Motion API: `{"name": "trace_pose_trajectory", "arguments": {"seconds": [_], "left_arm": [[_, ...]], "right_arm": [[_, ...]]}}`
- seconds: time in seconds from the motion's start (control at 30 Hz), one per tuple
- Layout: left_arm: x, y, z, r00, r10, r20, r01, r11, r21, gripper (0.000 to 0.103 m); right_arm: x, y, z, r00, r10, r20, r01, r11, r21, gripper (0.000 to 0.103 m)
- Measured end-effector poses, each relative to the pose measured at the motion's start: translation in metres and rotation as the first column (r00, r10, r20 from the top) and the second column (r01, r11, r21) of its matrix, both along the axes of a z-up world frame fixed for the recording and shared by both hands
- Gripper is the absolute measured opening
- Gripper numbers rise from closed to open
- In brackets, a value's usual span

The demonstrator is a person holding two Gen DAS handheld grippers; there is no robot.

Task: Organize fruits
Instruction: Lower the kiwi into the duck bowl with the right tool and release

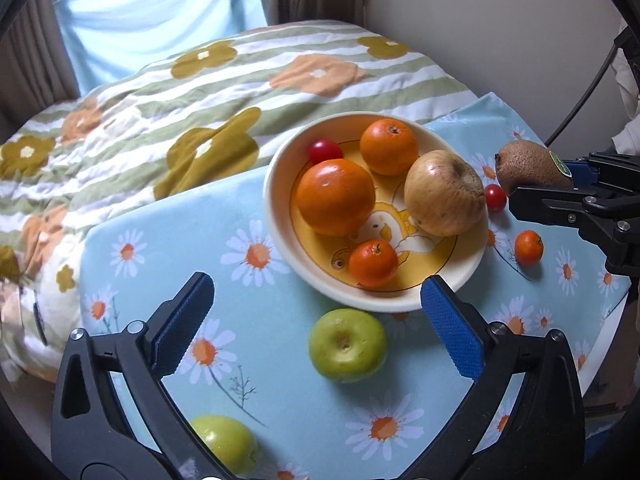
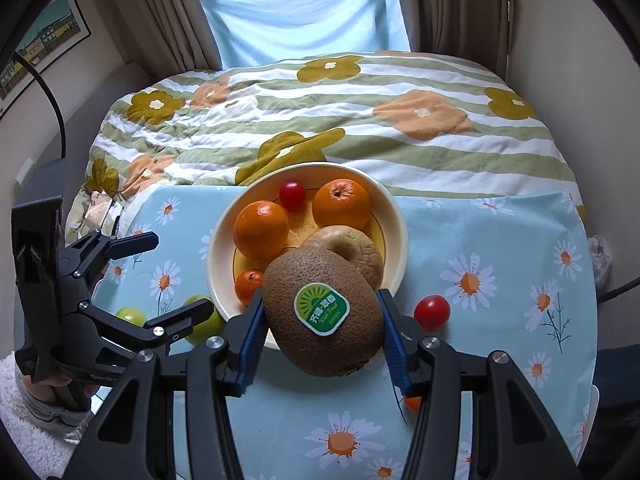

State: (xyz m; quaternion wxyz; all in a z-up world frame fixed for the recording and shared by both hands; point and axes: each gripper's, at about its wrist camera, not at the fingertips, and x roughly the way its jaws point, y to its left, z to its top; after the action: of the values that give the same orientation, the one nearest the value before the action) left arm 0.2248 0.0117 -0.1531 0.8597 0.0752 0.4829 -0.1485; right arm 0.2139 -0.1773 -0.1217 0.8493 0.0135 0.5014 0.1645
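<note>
Right claw (image 2: 322,330) clamps kiwi (image 2: 324,312); bowl (image 2: 394,216) at 12 o'clock. Left claw (image 1: 316,328) spread wide, empty; green apple (image 1: 347,345) between tips.

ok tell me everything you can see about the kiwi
The kiwi is an oval, brown, fuzzy-skinned fruit with a green and white sticker on the side facing the right wrist camera. The right gripper holds it, its blue pads pressing on both sides. It is held clear of the daisy cloth, at the near rim of the cream bowl of fruit, long axis tilted. In the left wrist view its dark stem end points toward the bowl.
</note>
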Motion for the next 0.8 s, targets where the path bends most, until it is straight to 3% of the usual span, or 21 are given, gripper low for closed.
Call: {"name": "trace_pose_trajectory", "arguments": {"seconds": [0.37, 0.8], "left_arm": [[-0.022, 0.055, 0.013, 0.989, 0.148, 0.029, -0.148, 0.989, -0.001, 0.103], [-0.031, 0.072, 0.003, 0.982, 0.185, 0.027, -0.185, 0.983, -0.021, 0.103]], "right_arm": [[0.006, 0.044, -0.017, 0.996, 0.085, 0.004, -0.086, 0.996, 0.021, 0.048], [0.006, 0.058, -0.056, 0.999, -0.042, -0.026, 0.042, 0.999, -0.002, 0.048]]}}
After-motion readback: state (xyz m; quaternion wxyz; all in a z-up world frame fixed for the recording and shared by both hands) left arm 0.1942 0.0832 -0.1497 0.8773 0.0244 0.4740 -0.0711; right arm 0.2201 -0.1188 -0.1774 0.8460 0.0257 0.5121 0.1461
